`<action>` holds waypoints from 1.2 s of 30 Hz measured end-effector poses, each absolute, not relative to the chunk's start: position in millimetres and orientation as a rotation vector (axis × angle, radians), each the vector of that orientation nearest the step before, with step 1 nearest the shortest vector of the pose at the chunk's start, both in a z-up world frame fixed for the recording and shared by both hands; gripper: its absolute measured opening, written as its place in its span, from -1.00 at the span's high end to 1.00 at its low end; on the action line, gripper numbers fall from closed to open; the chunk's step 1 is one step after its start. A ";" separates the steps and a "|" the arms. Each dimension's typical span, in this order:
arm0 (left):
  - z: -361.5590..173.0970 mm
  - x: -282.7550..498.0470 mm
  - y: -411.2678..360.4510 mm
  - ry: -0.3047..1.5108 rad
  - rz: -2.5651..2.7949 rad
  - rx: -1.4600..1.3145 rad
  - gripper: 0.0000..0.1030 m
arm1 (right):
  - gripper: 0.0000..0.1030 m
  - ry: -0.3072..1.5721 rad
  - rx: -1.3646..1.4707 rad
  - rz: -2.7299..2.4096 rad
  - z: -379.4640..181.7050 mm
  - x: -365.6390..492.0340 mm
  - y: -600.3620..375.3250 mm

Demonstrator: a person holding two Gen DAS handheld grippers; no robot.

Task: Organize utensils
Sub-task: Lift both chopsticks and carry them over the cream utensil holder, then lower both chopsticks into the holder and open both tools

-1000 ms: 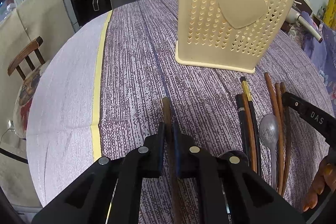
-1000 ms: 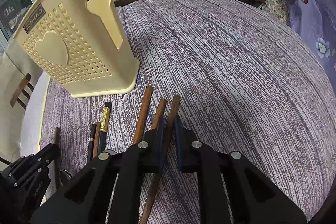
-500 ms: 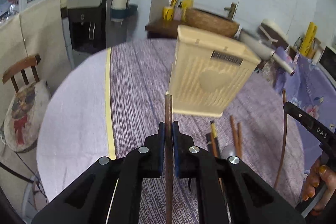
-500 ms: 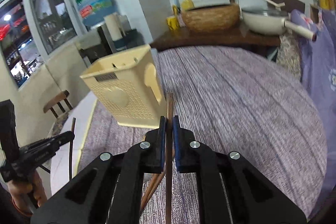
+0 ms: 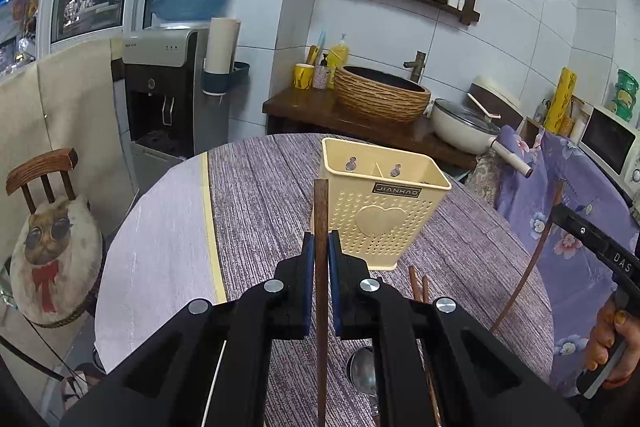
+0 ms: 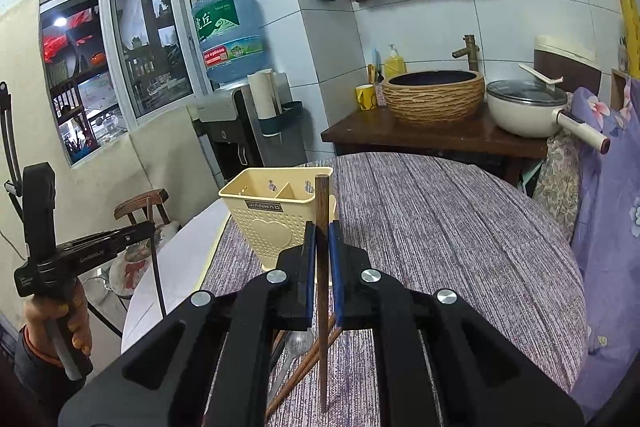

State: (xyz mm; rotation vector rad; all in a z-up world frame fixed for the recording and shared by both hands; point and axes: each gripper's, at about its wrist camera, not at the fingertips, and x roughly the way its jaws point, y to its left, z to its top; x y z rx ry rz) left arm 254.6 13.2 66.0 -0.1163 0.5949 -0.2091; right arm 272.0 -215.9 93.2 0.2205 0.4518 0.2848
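- The left claw [image 5: 319, 251] is pinching a dark brown wooden chopstick [image 5: 321, 211] upright between its blue pads, lifted clear of the purple striped tabletop [image 5: 260, 187].
- The right claw [image 6: 321, 247] is likewise clamped on a second brown wooden chopstick [image 6: 322, 203], held upright, its lower tip above the cloth.
- A cream perforated plastic utensil holder with a heart emblem [image 5: 380, 211] stands on the tabletop just beyond both claws, its top open and divided.
- Near its base lie more brown chopsticks [image 5: 416, 285] and a metal spoon [image 5: 362, 375].
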 end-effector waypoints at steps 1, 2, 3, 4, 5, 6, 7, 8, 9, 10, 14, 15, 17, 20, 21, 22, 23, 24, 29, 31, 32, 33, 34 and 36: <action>67.2 253.3 14.4 0.593 -0.211 -0.117 0.85 | 0.85 0.452 0.222 0.290 94.3 271.9 -215.2; 69.4 252.2 15.3 0.589 -0.212 -0.116 0.85 | 0.85 0.452 0.219 0.294 96.6 272.0 -214.4; 71.5 251.5 15.3 0.585 -0.213 -0.114 0.85 | 0.85 0.449 0.215 0.297 99.5 271.8 -213.7; 73.9 251.2 15.4 0.581 -0.216 -0.113 0.85 | 0.85 0.447 0.212 0.299 101.4 272.4 -213.5; 75.8 250.8 15.5 0.579 -0.219 -0.113 0.85 | 0.85 0.442 0.208 0.303 105.2 272.7 -212.4; 79.6 251.3 15.9 0.575 -0.224 -0.115 0.85 | 0.85 0.436 0.204 0.309 109.9 273.1 -211.3; 82.7 252.0 16.6 0.571 -0.226 -0.117 0.85 | 0.85 0.428 0.202 0.313 113.0 274.0 -210.4; 87.2 252.7 17.6 0.563 -0.227 -0.119 0.85 | 0.85 0.420 0.203 0.318 118.2 275.0 -209.4; 91.2 253.3 18.1 0.556 -0.227 -0.120 0.85 | 0.85 0.415 0.207 0.322 123.3 276.9 -208.8; 97.2 254.6 18.2 0.547 -0.228 -0.120 0.85 | 0.85 0.414 0.209 0.327 126.7 278.5 -208.8; 126.8 260.7 15.6 0.498 -0.235 -0.117 0.85 | 0.85 0.397 0.211 0.342 153.0 294.6 -203.0; 134.8 262.6 14.6 0.485 -0.238 -0.116 0.85 | 0.85 0.384 0.204 0.341 163.6 299.4 -200.7; 154.4 268.3 12.9 0.459 -0.242 -0.118 0.85 | 0.85 0.361 0.202 0.340 184.0 309.1 -196.7; 189.5 279.0 13.6 0.412 -0.257 -0.156 0.85 | 0.85 0.322 0.213 0.330 215.0 324.3 -192.0; 198.1 282.3 13.8 0.397 -0.255 -0.163 0.85 | 0.85 0.303 0.203 0.317 224.8 328.5 -190.0; 207.1 286.9 13.5 0.378 -0.244 -0.171 0.85 | 0.85 0.279 0.189 0.297 234.1 333.2 -188.4; 213.5 290.9 12.6 0.360 -0.231 -0.175 0.85 | 0.85 0.261 0.182 0.282 240.2 337.2 -187.0; 220.0 297.8 11.1 0.339 -0.216 -0.180 0.85 | 0.85 0.249 0.181 0.270 245.3 343.5 -185.4; 215.2 325.9 2.1 0.299 -0.167 -0.192 0.85 | 0.85 0.218 0.189 0.212 239.4 370.7 -179.1; 201.1 335.7 -3.2 0.307 -0.151 -0.180 0.85 | 0.85 0.233 0.186 0.196 227.0 381.1 -176.7; 192.5 340.5 -5.4 0.319 -0.146 -0.174 0.85 | 0.85 0.248 0.183 0.191 217.8 387.2 -174.6; 184.1 344.6 -6.3 0.338 -0.145 -0.174 0.85 | 0.85 0.266 0.178 0.186 207.8 393.0 -172.4; 176.4 348.4 -5.3 0.359 -0.148 -0.179 0.85 | 0.85 0.280 0.175 0.185 201.1 396.2 -170.3; 159.5 355.4 -5.4 0.404 -0.157 -0.187 0.85 | 0.84 0.316 0.176 0.186 182.7 406.2 -166.7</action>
